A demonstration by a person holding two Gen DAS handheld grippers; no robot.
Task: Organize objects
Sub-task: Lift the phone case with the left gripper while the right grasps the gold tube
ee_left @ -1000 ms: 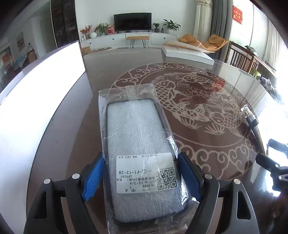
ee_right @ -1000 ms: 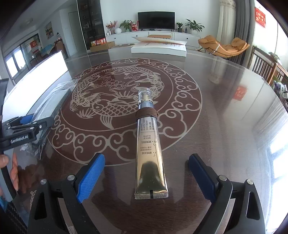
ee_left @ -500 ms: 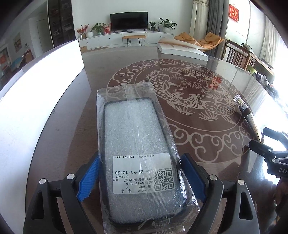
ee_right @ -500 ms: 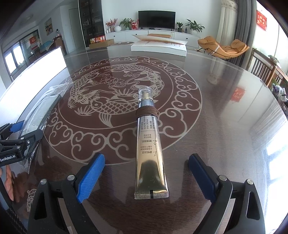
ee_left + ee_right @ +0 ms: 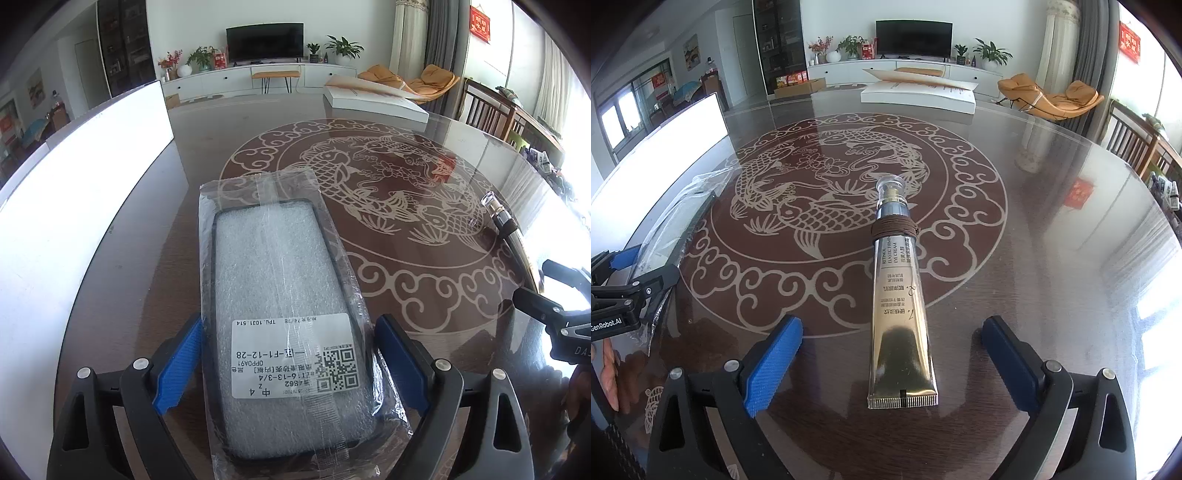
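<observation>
So both grippers are sitting low over the glossy bench (image 5: 1052, 229) with the koi carving, each lined up on its own item. The left gripper (image 5: 288, 360) has its blue pads on either side of the bagged phone case (image 5: 284, 306), which lies flat on the bench pointing away from the camera. The pads look right up against the plastic bag, but I honestly can't tell whether they're squeezing or just touching. The right gripper (image 5: 890, 362) is wide open, with the gold eye cream tube (image 5: 899, 314) lying between its fingers, crimped end nearest, cap pointing away, clear gaps on both sides.

My read is we're at the grab stage for both. Tips: for the case, pinch on the stiff black frame edge, not just the loose bag, or the film will slide and crinkle out of the grip. For the tube, I'd close around the firmer upper body rather than the flat crimped tail, since the foil there is slippery and thin. The bench is slick, so close slowly and square or the things skate sideways.
</observation>
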